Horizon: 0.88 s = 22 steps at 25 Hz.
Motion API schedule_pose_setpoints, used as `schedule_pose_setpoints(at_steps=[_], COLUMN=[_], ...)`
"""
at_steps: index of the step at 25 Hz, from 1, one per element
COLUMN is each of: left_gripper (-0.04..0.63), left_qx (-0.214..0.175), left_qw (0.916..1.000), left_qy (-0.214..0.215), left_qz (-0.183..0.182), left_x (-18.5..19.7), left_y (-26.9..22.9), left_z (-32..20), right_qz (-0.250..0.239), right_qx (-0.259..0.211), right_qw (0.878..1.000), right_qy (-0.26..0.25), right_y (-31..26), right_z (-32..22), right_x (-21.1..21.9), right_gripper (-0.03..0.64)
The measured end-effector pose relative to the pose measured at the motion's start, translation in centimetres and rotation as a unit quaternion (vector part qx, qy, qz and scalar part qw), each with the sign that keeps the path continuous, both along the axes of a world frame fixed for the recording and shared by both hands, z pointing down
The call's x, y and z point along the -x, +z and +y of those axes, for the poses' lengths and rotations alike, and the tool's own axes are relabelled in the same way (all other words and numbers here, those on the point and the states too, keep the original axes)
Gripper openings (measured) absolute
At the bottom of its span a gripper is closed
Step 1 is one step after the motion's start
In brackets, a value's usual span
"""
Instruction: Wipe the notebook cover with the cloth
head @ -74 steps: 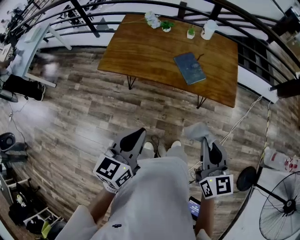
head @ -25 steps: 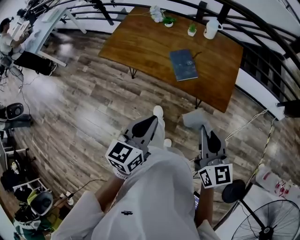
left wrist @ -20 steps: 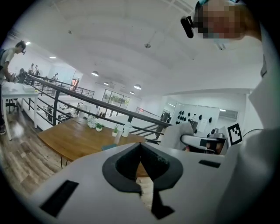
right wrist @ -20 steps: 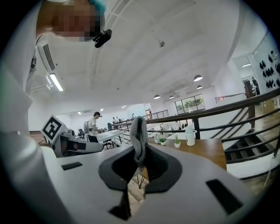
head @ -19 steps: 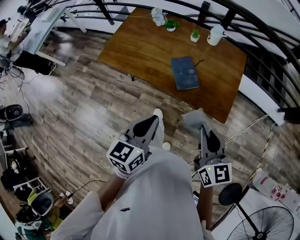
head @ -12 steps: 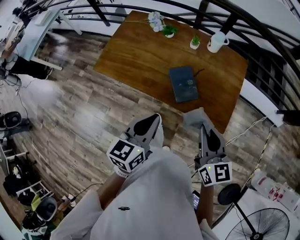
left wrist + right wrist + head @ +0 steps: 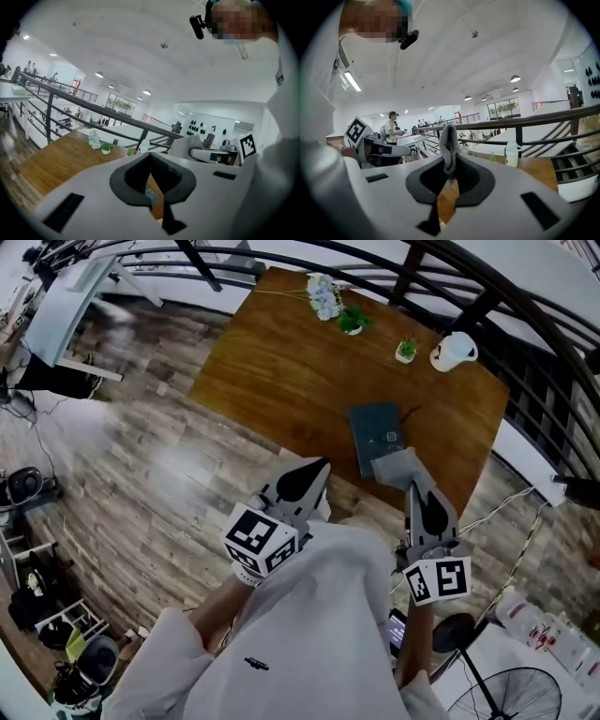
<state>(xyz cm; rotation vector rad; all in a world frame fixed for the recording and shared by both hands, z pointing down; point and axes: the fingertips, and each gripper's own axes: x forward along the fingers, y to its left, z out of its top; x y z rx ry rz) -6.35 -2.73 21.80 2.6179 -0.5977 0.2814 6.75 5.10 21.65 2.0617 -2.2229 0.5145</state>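
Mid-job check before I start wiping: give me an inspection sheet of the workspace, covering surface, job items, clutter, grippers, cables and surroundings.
Surface: wooden table, mostly bare.
Job's things: notebook lies flat and closed near the table's near edge; cloth is at its near corner, contact unclear.
Clutter: white flowers, two small plants and a white mug stand along the far edge, apart from the notebook.
Grippers: left gripper shut, empty; right gripper shut on the cloth.
Cables: white cable on the floor right of the table.
Surroundings: railing, fan.
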Motion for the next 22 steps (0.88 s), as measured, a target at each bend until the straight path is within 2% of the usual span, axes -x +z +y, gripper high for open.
schedule_pose_setpoints(at_steps=[14,22], left_gripper=[0.018,0.02], left_qx=[0.023,0.035], left_qw=[0.9981,0.9961], left_qy=[-0.044,-0.06], left_qz=[-0.035,-0.054], left_x=[-4.2,-6.8], left_y=[2.1,4.5], left_z=[-3.9,-5.1], right_qz=[-0.016,-0.019], right_qx=[0.016,0.049], right_qw=[0.997,0.995], right_qy=[-0.076,-0.091], right_y=[1.9,5.7], right_z=[-6.9,-9.1], right_x=[-4.1,-7.9], right_gripper=[0.028,0.028])
